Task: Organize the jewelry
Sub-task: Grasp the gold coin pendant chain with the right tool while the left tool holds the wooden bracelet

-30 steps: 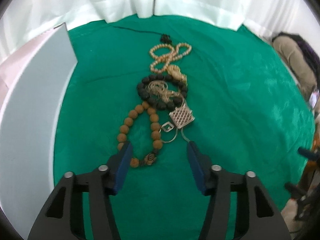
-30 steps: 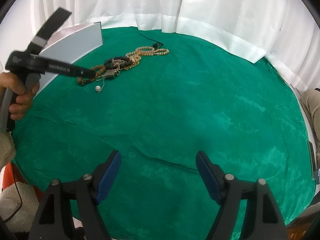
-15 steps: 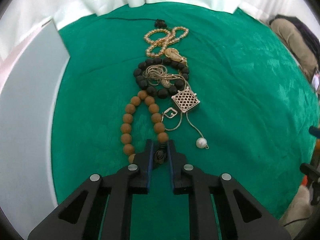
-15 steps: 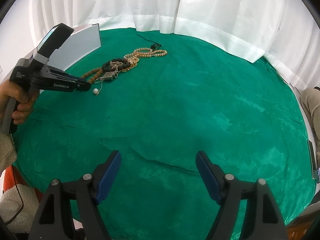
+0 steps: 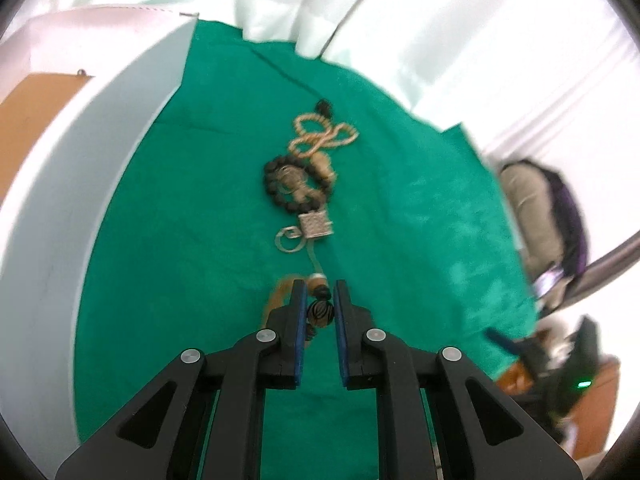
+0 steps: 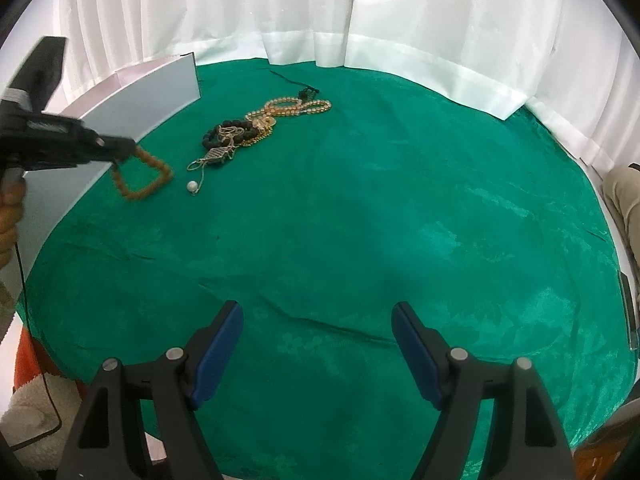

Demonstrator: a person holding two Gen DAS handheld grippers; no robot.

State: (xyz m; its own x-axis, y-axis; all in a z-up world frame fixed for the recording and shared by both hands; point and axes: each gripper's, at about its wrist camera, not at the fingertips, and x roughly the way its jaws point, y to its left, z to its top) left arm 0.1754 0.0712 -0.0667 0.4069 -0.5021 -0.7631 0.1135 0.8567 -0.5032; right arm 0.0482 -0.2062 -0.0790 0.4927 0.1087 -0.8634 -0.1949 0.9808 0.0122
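My left gripper (image 5: 320,286) is shut on the carved end bead of the brown wooden bead bracelet (image 5: 319,312). In the right wrist view the bracelet (image 6: 142,176) hangs off the cloth from the left gripper (image 6: 120,148). A pile stays on the green cloth: a black bead bracelet (image 5: 294,184), a tan bead strand (image 5: 324,136), a square silver pendant (image 5: 316,226) on a chain and a white pearl (image 6: 193,187). My right gripper (image 6: 318,344) is open and empty near the front edge, far from the pile.
A white box lid (image 6: 132,108) stands along the left edge of the green cloth (image 6: 360,220). White curtains (image 6: 320,12) close the back. A thin black cord (image 6: 288,80) lies behind the jewelry. A bag (image 5: 544,216) sits off the table's right side.
My left gripper closed on the brown bracelet's end bead, then lifted it off the cloth and away from the pile. The right gripper has not moved.
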